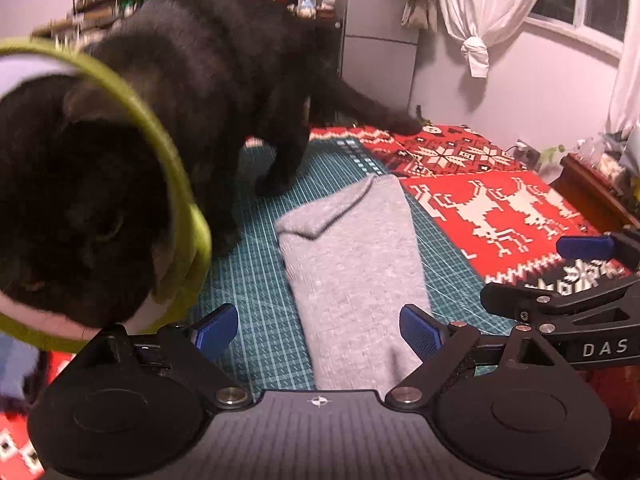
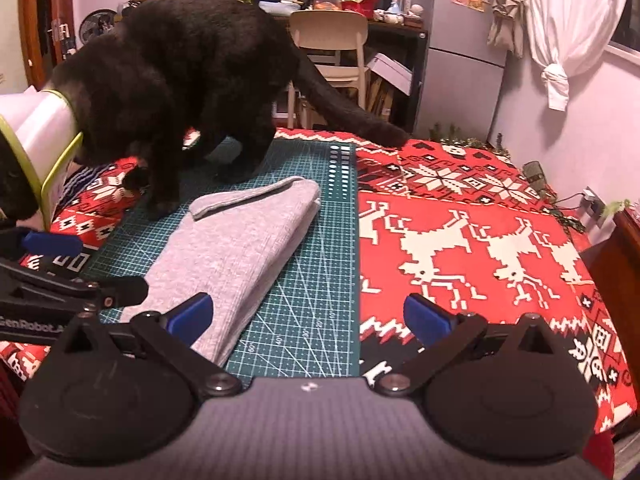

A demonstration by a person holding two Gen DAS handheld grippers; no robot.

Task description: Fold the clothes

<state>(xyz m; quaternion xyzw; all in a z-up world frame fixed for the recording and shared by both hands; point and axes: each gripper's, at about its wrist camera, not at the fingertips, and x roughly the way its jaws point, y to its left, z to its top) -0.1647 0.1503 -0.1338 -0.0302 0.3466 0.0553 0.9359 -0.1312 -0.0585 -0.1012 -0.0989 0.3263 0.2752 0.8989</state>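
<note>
Both grippers, left gripper (image 1: 318, 330) and right gripper (image 2: 308, 318), hover with jaws spread over the folded grey garment (image 2: 240, 248) on the green cutting mat (image 2: 320, 280); a black cat (image 2: 192, 80), seemingly wearing a cone (image 2: 36, 128), stands beside it.

Cat's head (image 1: 80, 216) blurred, cropped by left edge.

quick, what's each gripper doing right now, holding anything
Left gripper: open, holding nothing; the folded grey garment lies between its fingers.
Right gripper: open, holding nothing, above the green cutting mat.
</note>
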